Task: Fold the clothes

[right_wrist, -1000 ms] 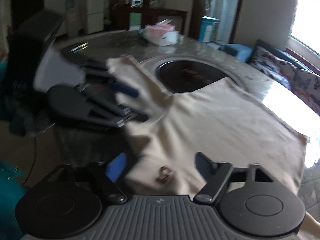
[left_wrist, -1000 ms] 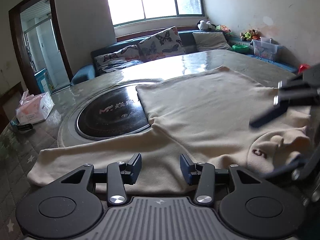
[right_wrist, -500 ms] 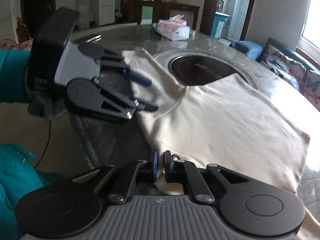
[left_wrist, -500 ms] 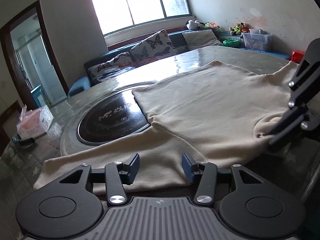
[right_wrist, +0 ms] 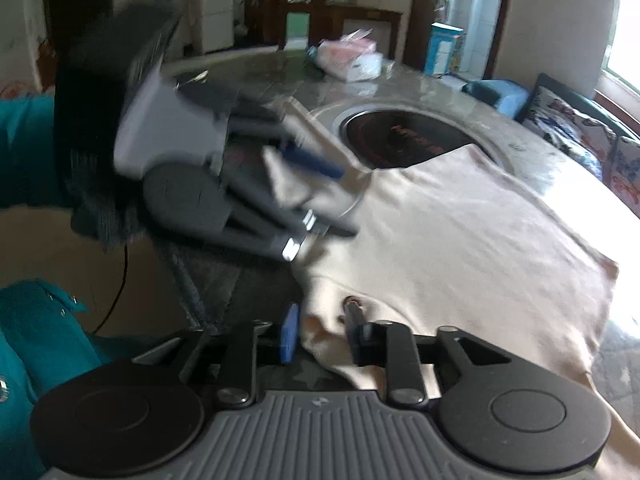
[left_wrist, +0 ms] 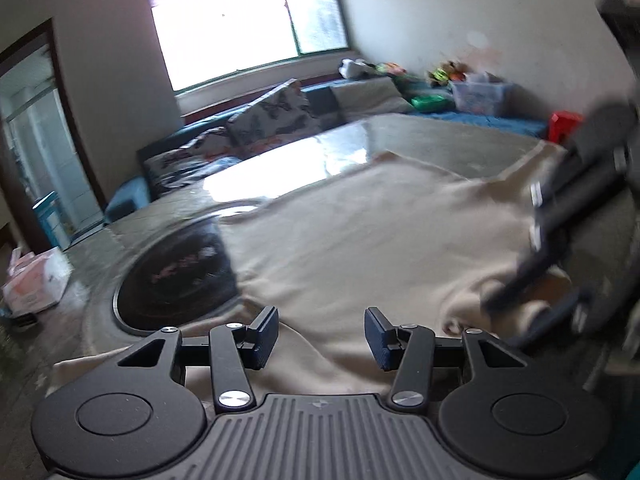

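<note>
Clearly spread flat on the table [left_wrist: 432, 136]: cream shirt [left_wrist: 360, 240]. Left gripper [left_wrist: 320, 334] spread wide, holding nothing, over the sleeve. Right gripper [right_wrist: 320, 334] part-open around the collar, not pinching. Likely failure: slack collar cloth slipping free, bunching the fold.

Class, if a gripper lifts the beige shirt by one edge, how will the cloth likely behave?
The beige shirt would probably flop and drape: it lies limp, wrinkled near the collar. It may slide easily, since the table looks glossy. Likely light, as the cloth bunches between the right gripper fingers.
</note>
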A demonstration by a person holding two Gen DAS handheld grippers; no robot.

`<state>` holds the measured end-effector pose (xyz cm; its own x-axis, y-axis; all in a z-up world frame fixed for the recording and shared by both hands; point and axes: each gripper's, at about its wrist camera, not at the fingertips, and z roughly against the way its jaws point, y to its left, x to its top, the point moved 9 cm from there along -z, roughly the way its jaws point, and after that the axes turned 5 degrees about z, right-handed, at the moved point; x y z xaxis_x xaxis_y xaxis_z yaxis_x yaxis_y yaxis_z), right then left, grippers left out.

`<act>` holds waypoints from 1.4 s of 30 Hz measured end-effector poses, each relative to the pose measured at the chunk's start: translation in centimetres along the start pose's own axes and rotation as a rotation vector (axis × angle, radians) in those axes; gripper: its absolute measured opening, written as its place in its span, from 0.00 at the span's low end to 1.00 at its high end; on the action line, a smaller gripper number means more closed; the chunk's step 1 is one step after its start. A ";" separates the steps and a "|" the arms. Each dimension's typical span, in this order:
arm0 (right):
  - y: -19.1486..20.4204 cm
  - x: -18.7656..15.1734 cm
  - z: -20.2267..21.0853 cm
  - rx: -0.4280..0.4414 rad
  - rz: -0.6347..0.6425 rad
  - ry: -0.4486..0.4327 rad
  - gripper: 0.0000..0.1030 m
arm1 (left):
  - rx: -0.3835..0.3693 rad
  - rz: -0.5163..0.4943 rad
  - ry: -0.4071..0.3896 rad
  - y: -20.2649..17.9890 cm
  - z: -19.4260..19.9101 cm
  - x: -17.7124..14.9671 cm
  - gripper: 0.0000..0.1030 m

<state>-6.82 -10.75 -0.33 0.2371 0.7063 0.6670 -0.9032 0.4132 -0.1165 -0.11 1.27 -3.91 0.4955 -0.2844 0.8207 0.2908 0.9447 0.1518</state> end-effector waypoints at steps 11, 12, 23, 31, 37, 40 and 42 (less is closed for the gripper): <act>-3.5 -4.0 0.7 -0.061 -0.212 0.029 0.32 | -0.007 -0.016 0.032 0.7 0.9 -1.9 0.50; -3.2 -4.6 0.6 -0.048 -0.219 0.039 0.33 | -0.006 -0.017 0.030 0.8 1.0 -1.7 0.50; -5.9 -5.8 3.3 -0.141 -0.316 -0.020 0.40 | -0.024 0.041 -0.026 -0.7 -0.2 2.8 0.50; -8.0 -8.7 4.7 -0.167 -0.466 -0.061 0.50 | -0.099 0.058 -0.033 -4.7 -2.2 5.3 0.50; -12.9 -12.9 7.7 -0.374 -0.600 -0.064 0.53 | -0.171 0.029 -0.013 -9.0 -3.7 5.8 0.50; -16.1 -16.3 9.5 -0.516 -0.692 -0.043 0.53 | -0.205 0.010 -0.004 -10.9 -4.1 5.6 0.50; -17.8 -18.0 10.4 -0.589 -0.742 -0.037 0.52 | -0.225 -0.007 -0.006 -12.1 -4.1 5.6 0.50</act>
<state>1.21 -36.84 -2.62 0.6580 0.1322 0.7413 -0.1981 0.9802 0.0010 2.49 -12.37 -3.42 0.4879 -0.2888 0.8237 0.4698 0.8822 0.0310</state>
